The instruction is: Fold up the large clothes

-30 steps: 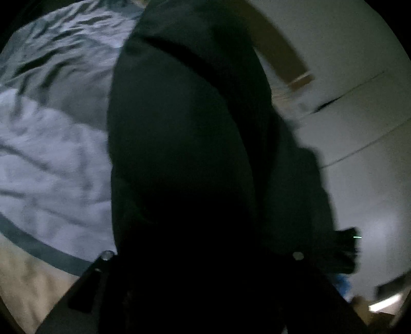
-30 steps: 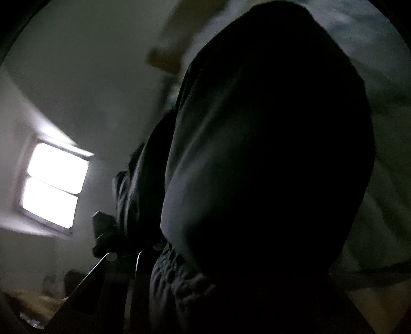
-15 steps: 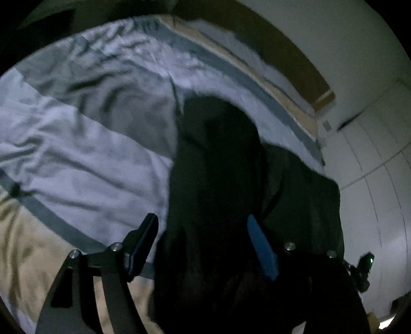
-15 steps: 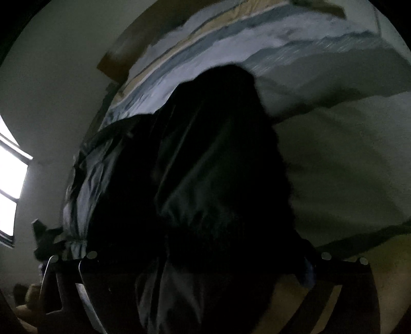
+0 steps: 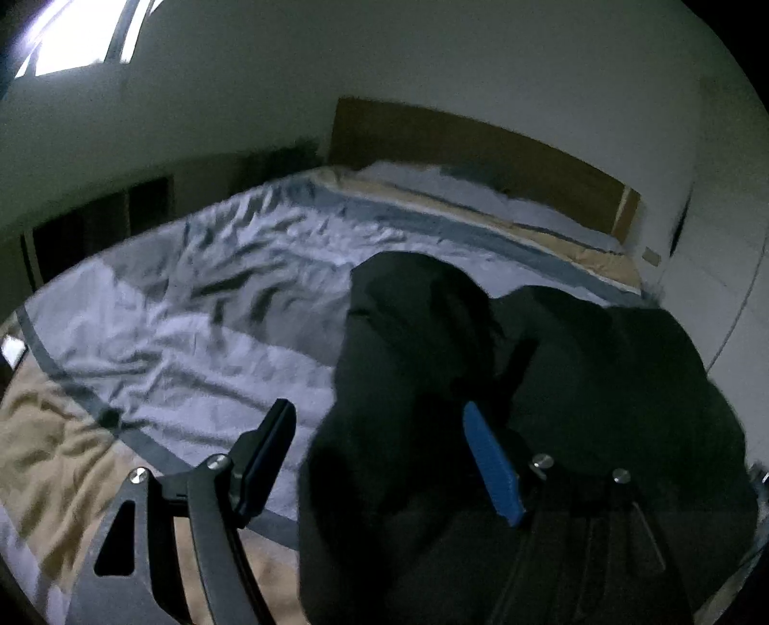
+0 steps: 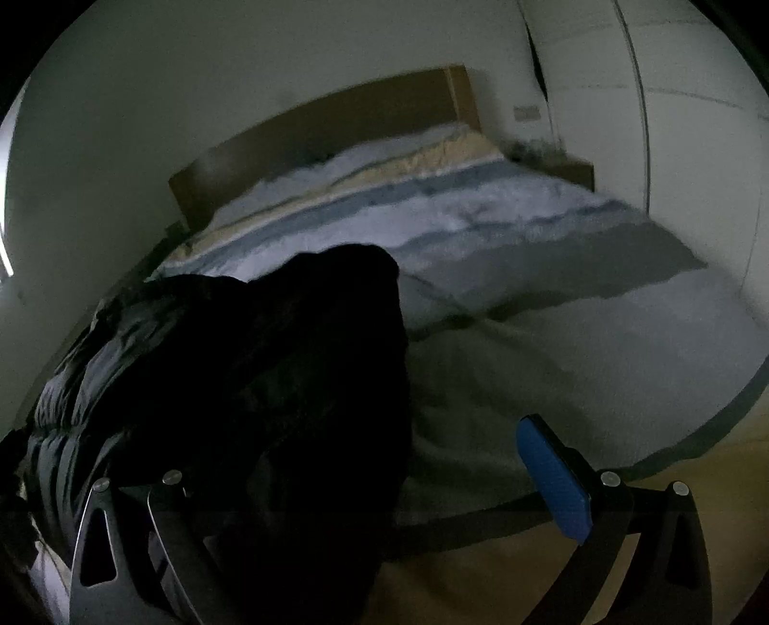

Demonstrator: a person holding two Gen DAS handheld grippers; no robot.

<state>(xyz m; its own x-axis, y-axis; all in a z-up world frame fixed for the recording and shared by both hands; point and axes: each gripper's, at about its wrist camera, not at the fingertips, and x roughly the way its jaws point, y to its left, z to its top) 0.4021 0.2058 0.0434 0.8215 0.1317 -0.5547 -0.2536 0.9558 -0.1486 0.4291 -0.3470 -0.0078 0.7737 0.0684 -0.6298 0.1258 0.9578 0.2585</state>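
A large dark garment (image 5: 432, 365) lies in a loose heap on the striped bed cover (image 5: 192, 312). My left gripper (image 5: 379, 456) hovers over its near edge, open, with dark cloth lying between the jaws but untouched by the blue pad (image 5: 490, 466). In the right wrist view the same garment (image 6: 240, 365) fills the lower left. My right gripper (image 6: 360, 481) stands wide open there. Its blue pad (image 6: 552, 481) is off the cloth, over the bed cover (image 6: 552, 312). Its left finger is lost against the dark fabric.
The wooden headboard (image 5: 480, 154) runs along the far wall. A bright window (image 5: 72, 43) is at the upper left. White wardrobe doors (image 6: 697, 144) stand to the right of the bed. The room is dim.
Both grippers went from shut on the dark garment to open. The garment dropped onto the bed. Both hands drew back and up, and the headboard came into view.
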